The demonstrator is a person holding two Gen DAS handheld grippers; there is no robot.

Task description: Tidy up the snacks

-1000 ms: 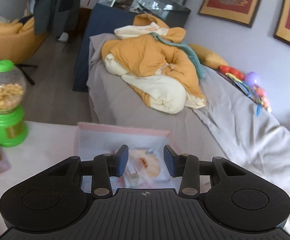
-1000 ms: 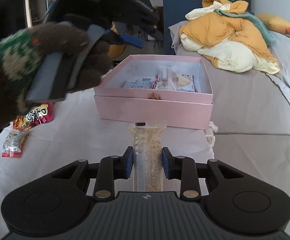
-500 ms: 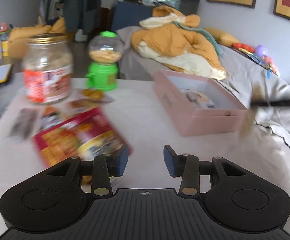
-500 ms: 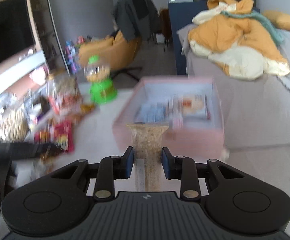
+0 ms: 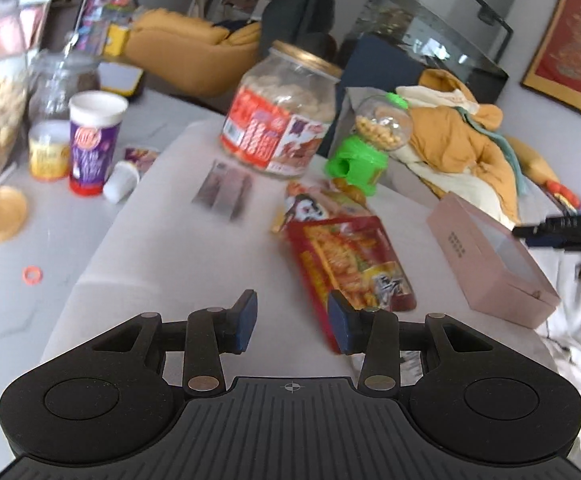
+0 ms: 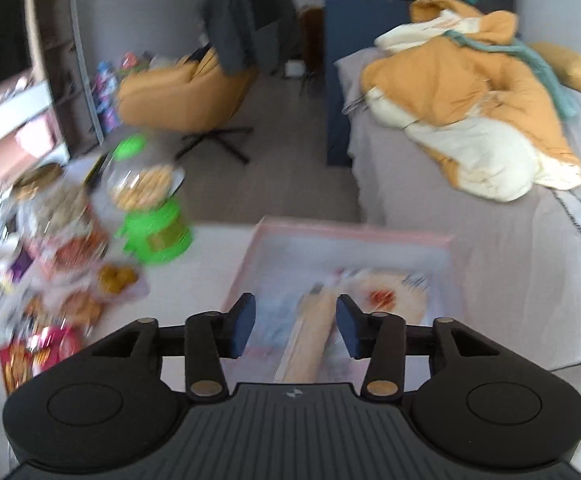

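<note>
The left gripper (image 5: 292,320) hangs over a white-covered table (image 5: 162,248), its jaws partly apart with nothing between them; the near end of a red snack bag (image 5: 350,264) lies just beyond its right pad. The right gripper (image 6: 295,326) stands above the open pink box (image 6: 354,240), jaws opening, and a slim tan snack packet (image 6: 310,336) lies in the gap, tilted, no pad visibly pressing it; blur hides whether it touches the box floor. Other wrapped snacks (image 6: 382,296) lie in the box. Beyond the table are a grey bed (image 6: 490,232) heaped with an orange and cream quilt (image 6: 462,112) and a mustard armchair (image 6: 186,92). Only the left wrist view shows the large labelled jar (image 5: 282,116), the purple cup (image 5: 92,140), two dark sachets (image 5: 226,190) and, at its right edge, the tip of the other gripper over the box. Both views show the green candy dispenser (image 5: 366,144); only the right wrist view shows the box's interior.
</note>
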